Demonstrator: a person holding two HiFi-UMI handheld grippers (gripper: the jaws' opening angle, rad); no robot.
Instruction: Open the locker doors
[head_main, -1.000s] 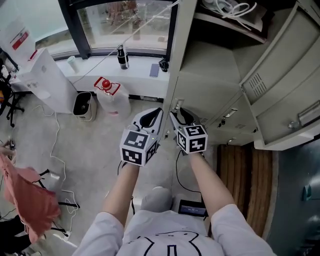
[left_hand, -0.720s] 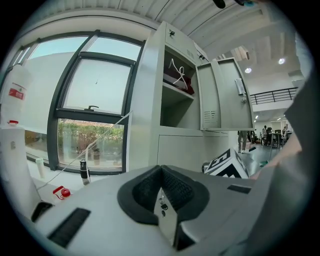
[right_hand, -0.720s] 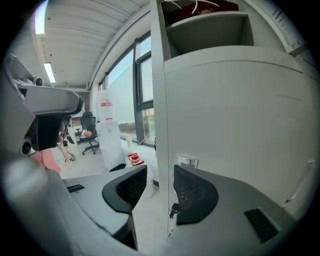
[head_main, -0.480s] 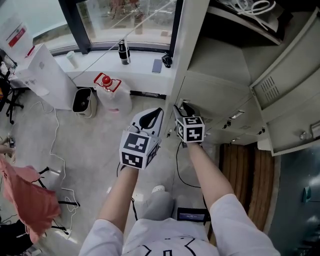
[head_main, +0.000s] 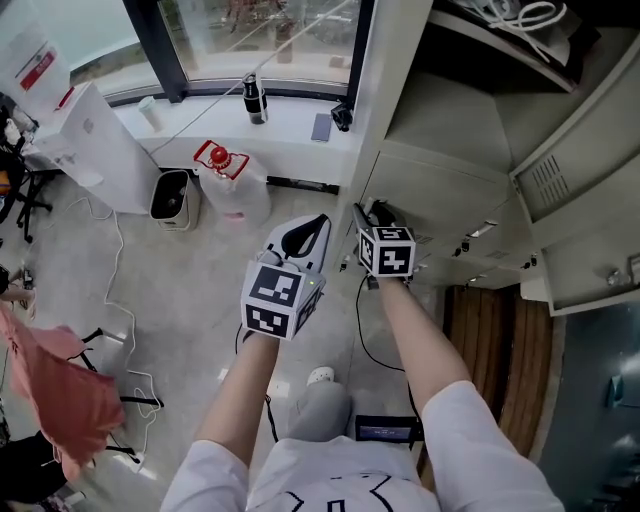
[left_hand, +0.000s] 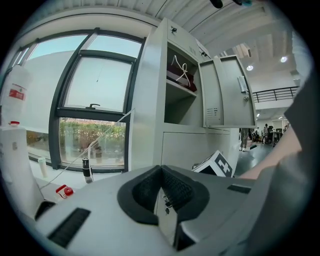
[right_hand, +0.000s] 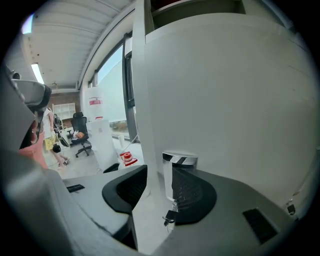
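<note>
Right gripper (right_hand: 167, 173) straddles closed pale door's (right_hand: 230, 100) chrome handle (right_hand: 179, 160).

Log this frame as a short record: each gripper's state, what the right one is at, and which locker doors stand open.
left gripper: jaws together, nothing between them, held beside the lockers
right gripper: jaws apart, the chrome handle between them
handle location: left edge of a closed locker door
grip: no clamp on the handle visible yet
open door: top locker, swung out to the right
</note>
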